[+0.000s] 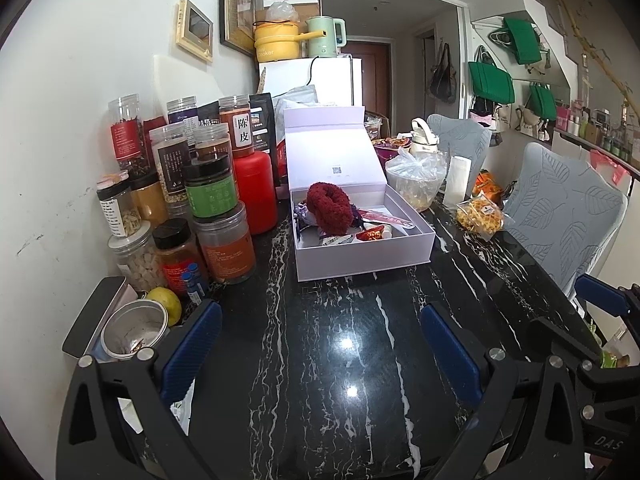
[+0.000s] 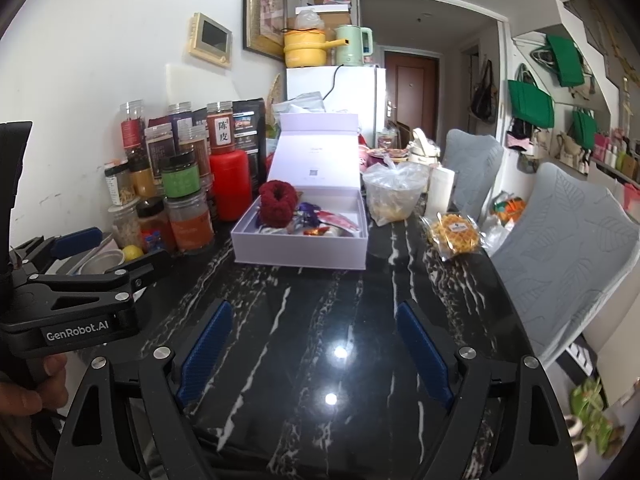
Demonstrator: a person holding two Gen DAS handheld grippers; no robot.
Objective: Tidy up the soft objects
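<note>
Dark-red plush ring (image 1: 329, 209) overhangs the white box (image 1: 362, 258) wall, so either wide-open, empty gripper, left (image 1: 320, 348) or right (image 2: 314, 350), could snag and spill it.

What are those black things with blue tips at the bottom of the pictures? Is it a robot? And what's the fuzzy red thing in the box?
No robot here. A person holds two hand tools, each with a claw and a little camera looking along it. One picture comes from the left claw, one from the right claw. Both claws are open and hold nothing. Ahead, on the black marble table, sits an open white box with a fuzzy red scrunchie and small wrapped bits inside. Jars stand along the wall on the left.
</note>
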